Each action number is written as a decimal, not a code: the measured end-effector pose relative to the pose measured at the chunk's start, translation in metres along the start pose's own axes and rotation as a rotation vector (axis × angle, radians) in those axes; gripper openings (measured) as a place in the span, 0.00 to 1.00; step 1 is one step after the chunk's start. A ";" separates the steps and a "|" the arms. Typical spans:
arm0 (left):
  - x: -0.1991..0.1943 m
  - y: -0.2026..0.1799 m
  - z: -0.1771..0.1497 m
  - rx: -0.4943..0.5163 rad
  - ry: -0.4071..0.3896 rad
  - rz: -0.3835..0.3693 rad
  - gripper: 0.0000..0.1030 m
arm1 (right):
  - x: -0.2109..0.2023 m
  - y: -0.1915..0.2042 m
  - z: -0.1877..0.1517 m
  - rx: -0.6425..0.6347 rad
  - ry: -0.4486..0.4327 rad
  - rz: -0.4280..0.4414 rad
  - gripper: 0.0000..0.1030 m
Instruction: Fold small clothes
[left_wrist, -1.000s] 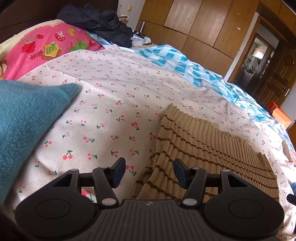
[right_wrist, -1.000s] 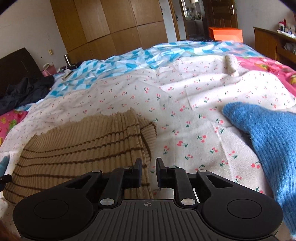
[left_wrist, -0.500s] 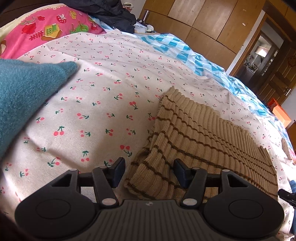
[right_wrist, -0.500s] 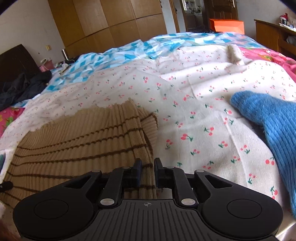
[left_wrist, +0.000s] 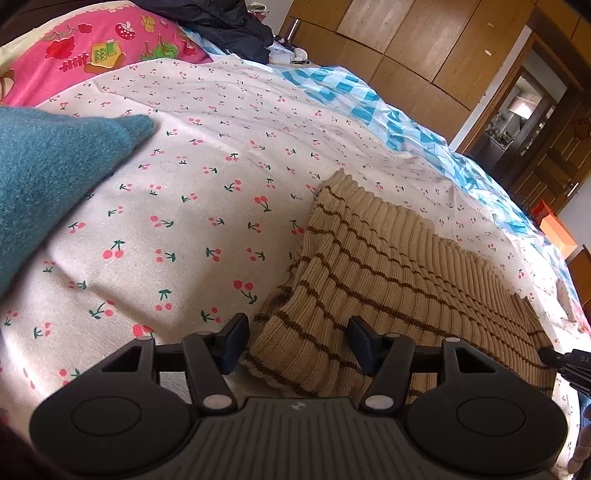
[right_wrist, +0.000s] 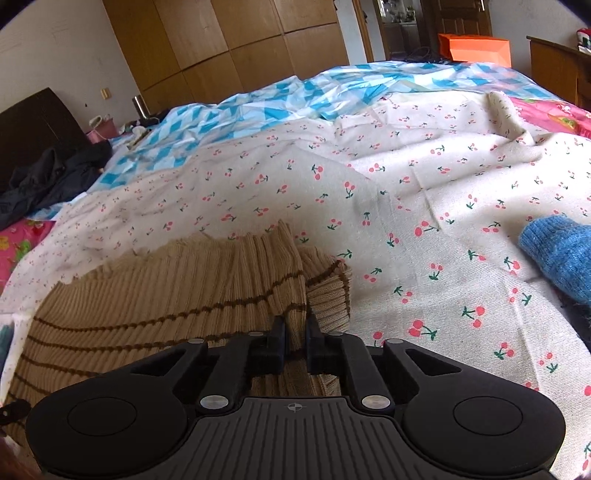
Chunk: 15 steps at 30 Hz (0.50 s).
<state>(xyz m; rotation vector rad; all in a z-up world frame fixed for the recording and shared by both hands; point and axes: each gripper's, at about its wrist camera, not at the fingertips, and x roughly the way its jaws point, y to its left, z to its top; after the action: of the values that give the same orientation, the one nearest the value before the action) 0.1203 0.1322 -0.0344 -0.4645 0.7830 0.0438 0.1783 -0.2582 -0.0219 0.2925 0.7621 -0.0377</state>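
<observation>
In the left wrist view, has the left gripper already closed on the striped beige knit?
No: the left gripper stands open, its fingers straddling the near corner of the beige knit without pressing on it.

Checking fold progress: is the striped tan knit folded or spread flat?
Partly folded: the striped tan knit lies mostly flat, its edge doubled over a layer beneath.

Ribbed tan knit sweater (right_wrist: 155, 295) on a matt printed cotton sheet (right_wrist: 424, 177); fuzzy blue woollen garment (left_wrist: 48, 177)
</observation>
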 end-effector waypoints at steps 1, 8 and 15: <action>-0.001 -0.001 0.000 0.002 -0.007 -0.003 0.61 | -0.008 -0.002 0.002 0.013 -0.018 0.009 0.05; 0.004 -0.005 -0.005 0.036 0.014 0.021 0.62 | 0.006 -0.018 -0.007 0.040 -0.017 -0.075 0.04; -0.002 -0.005 -0.007 0.030 0.010 0.027 0.62 | -0.003 -0.011 -0.010 -0.020 -0.034 -0.098 0.12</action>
<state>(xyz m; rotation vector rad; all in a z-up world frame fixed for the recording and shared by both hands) 0.1154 0.1256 -0.0350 -0.4258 0.7991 0.0548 0.1681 -0.2660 -0.0293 0.2352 0.7421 -0.1269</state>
